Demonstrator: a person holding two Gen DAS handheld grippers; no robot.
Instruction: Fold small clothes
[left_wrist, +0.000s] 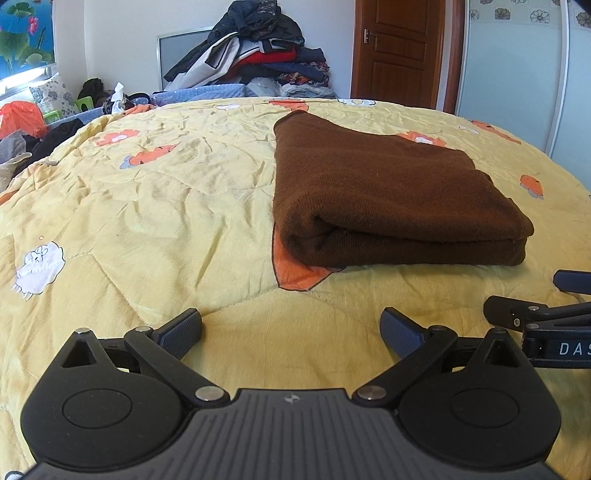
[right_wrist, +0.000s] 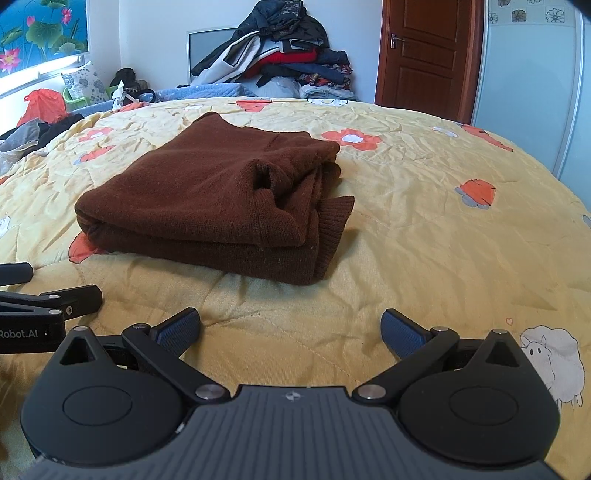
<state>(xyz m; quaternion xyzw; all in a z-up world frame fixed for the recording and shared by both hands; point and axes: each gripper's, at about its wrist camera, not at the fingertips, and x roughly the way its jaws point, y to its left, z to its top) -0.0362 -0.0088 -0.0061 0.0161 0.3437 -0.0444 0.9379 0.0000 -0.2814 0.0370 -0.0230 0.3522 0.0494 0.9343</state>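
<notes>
On the yellow quilt (left_wrist: 147, 206) lay the folded brown sweater (right_wrist: 207, 199); our left gripper (left_wrist: 291, 328) and right gripper (right_wrist: 290, 328) gaped empty, and we judged the loose cuff needed tucking.

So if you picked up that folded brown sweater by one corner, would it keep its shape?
Probably not: the brown sweater is soft knit, so it would likely droop and unfold. Its loose layers and ribbed cuff could slip apart. It looks light.

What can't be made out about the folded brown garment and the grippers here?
- Brown garment: underside hidden against the quilt in both views; its type unclear.
- Its cuffed end: out of sight in the left wrist view.
- Right gripper: cut off by the left wrist view's right edge.
</notes>
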